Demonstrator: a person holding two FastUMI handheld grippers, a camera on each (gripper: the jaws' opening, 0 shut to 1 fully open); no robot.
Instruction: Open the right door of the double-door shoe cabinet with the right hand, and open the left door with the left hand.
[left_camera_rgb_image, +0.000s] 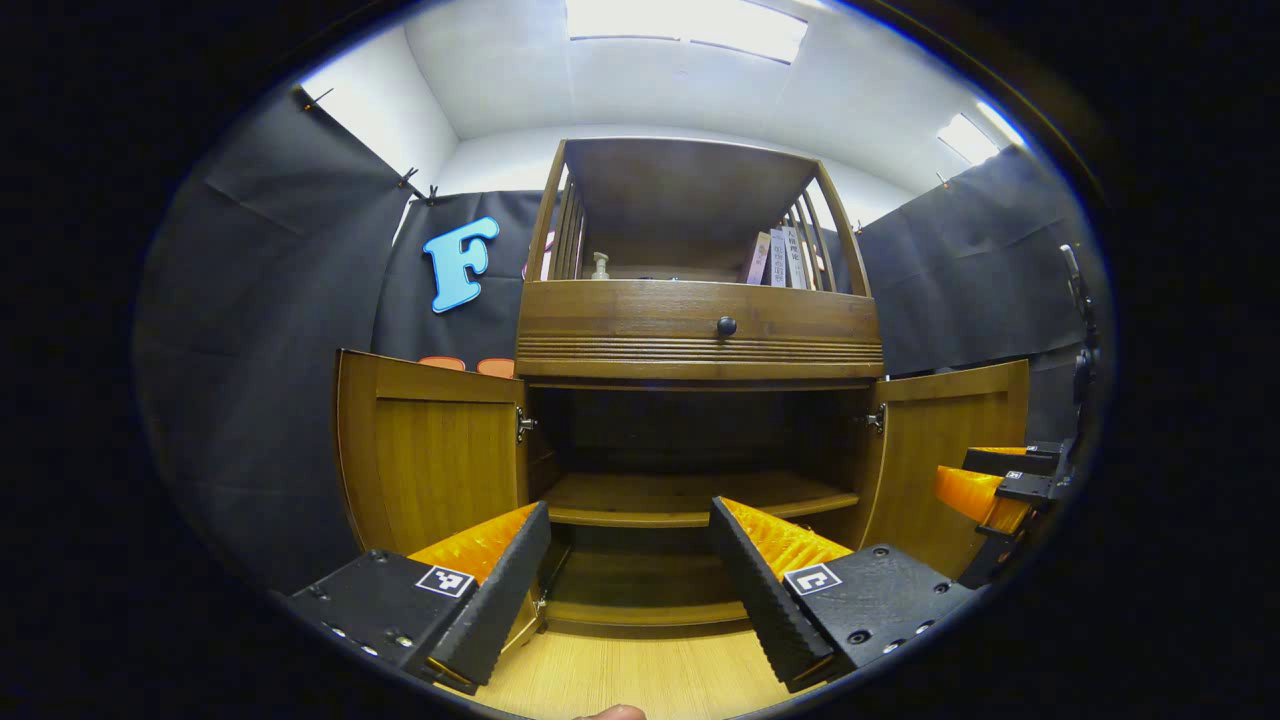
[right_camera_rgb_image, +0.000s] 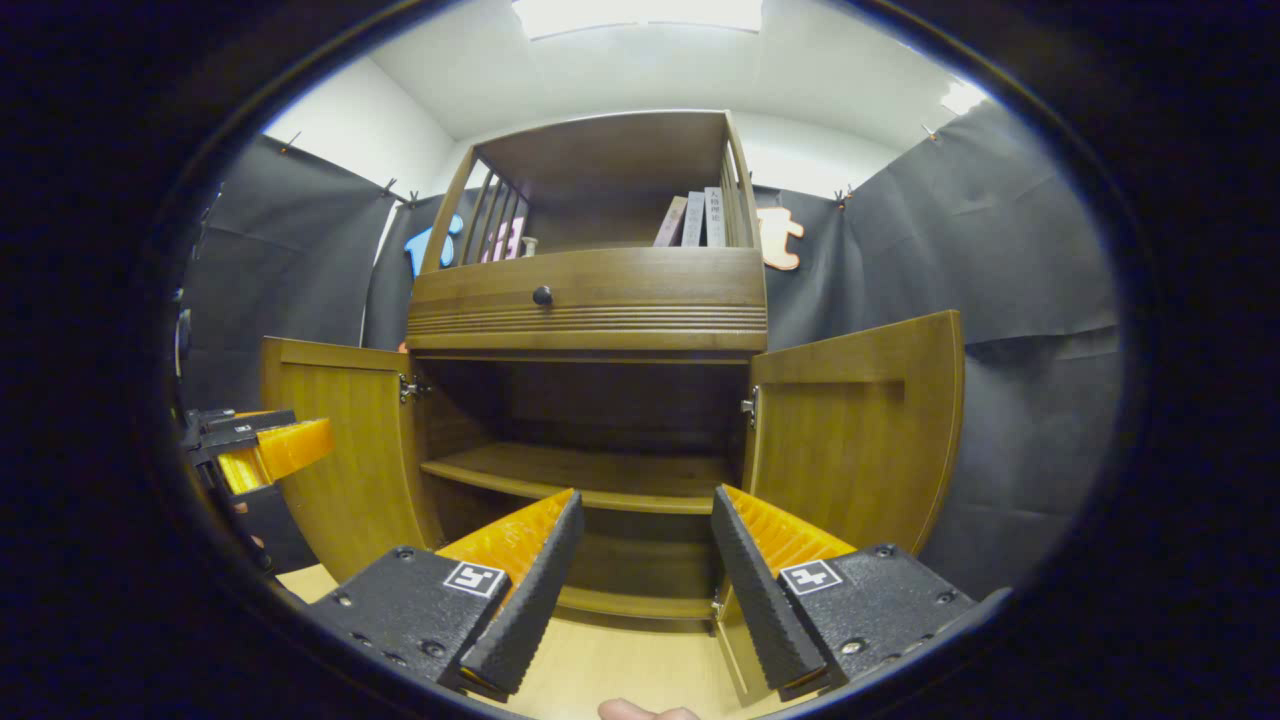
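Note:
The wooden shoe cabinet (left_camera_rgb_image: 700, 330) stands straight ahead with both lower doors swung wide. Its left door (left_camera_rgb_image: 430, 460) and right door (left_camera_rgb_image: 950, 450) stand out to the sides, and the dark inside with a shelf (left_camera_rgb_image: 690, 495) shows between them. My left gripper (left_camera_rgb_image: 630, 560) is open in front of the opening, holding nothing. In the right gripper view the left door (right_camera_rgb_image: 335, 450) and right door (right_camera_rgb_image: 860, 430) are likewise open, and my right gripper (right_camera_rgb_image: 645, 560) is open and holds nothing. Each gripper appears at the edge of the other's view: right gripper (left_camera_rgb_image: 1000, 490), left gripper (right_camera_rgb_image: 260, 450).
Above the doors is a drawer with a round black knob (left_camera_rgb_image: 726, 326). An open top shelf holds books (left_camera_rgb_image: 780, 258) and a small bottle (left_camera_rgb_image: 600, 265). Light wooden floor (left_camera_rgb_image: 640, 675) lies before the cabinet. Black cloth walls close in both sides.

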